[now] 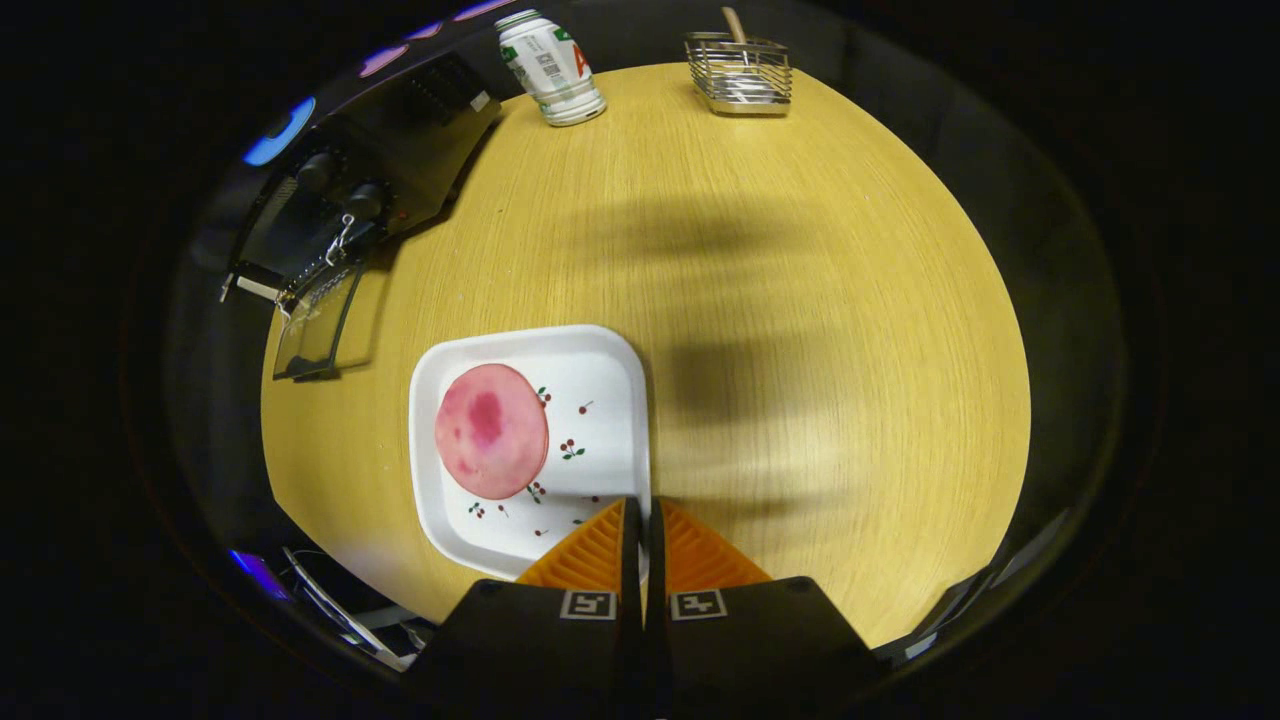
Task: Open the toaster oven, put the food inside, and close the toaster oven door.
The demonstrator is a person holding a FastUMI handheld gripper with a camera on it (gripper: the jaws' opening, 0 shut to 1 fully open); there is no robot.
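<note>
Claw: claw [640,515] has its two fingers pressed together with nothing between them, hovering over the near edge of the white square plate [620,370].
Food: round flat pink slice of food [491,431] lies on the plate, just ahead of the fingers and to their left, not touched by them.
Toaster oven: black toaster oven with two knobs [350,190] stands far ahead and well to the left of the claw; its glass door [315,325] looks dropped open toward the pale wooden round worktop [800,350].
Step in hand: door-opening seems done; fetching the food is the step now, not yet begun.
Next move: fingers must part, shift left over the slice and close on its edge; a thin flat piece calls for a low approach at the rim.
Other items: white and green plastic bottle [551,66] and wire metal basket [739,74] sit far beyond the fingers, well clear of the route.
</note>
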